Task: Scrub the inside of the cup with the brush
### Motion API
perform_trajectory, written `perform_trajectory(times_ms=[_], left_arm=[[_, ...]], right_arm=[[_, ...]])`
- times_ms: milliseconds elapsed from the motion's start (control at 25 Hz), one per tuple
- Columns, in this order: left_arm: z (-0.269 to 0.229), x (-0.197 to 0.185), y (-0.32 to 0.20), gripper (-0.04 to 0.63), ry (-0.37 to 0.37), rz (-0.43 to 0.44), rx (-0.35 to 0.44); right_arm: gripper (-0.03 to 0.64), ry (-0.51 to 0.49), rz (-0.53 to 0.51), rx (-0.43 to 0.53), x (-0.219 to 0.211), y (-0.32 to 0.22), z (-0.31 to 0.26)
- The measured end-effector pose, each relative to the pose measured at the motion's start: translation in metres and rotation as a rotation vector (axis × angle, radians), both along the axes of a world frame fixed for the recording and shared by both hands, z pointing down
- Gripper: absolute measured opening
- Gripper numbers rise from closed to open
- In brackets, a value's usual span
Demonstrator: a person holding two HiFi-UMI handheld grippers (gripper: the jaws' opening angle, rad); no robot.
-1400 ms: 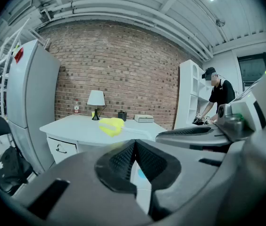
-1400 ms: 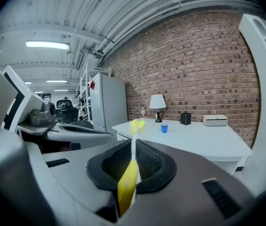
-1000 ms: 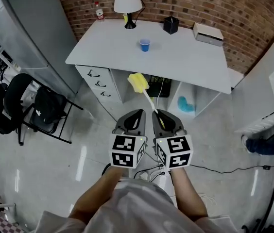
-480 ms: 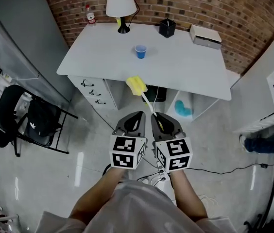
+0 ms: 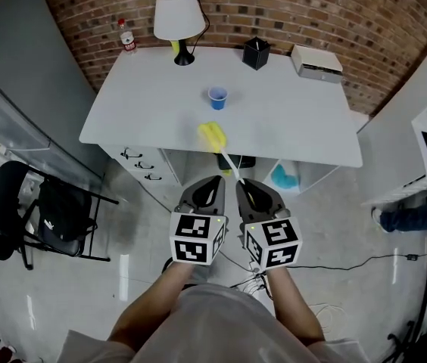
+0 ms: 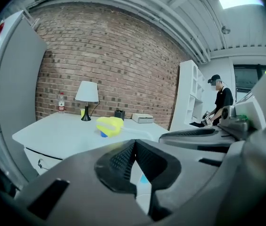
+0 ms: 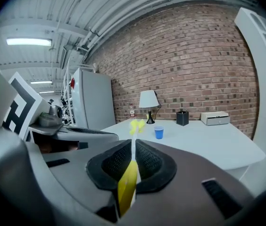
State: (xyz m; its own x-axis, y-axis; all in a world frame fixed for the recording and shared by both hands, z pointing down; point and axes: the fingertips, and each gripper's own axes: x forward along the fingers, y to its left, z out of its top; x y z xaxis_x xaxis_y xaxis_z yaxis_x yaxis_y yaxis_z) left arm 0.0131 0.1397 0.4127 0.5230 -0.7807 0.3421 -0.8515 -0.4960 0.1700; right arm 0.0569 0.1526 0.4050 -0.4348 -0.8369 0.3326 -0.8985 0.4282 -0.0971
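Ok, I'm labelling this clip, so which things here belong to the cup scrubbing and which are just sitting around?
For the job:
blue cup
brush, clamped in the right gripper

Lying about:
lamp
bottle
black holder
white box

The left gripper and the right gripper are grey, with smooth round shells. Inside the jaws sit black pads with small ribs. Each gripper has a white cube at its back, the left cube and the right cube, with black square marks on them. The person wears a pale grey top. The forearms are bare.
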Motion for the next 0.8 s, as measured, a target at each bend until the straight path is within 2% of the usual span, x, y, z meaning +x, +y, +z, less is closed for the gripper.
perform_trajectory(times_ms=[440,800], left_arm=[[0.001,-0.033,-0.071,0.006,0.019,0.074,-0.019],[0.010,-0.050,-0.108,0.007,0.050,0.122,-0.041]], right_arm=[[0.025,0.030,0.061,-0.017,-0.031,-0.067,-0.001],[0.025,0.065,0.102,-0.014,-0.045,-0.100,-0.002]])
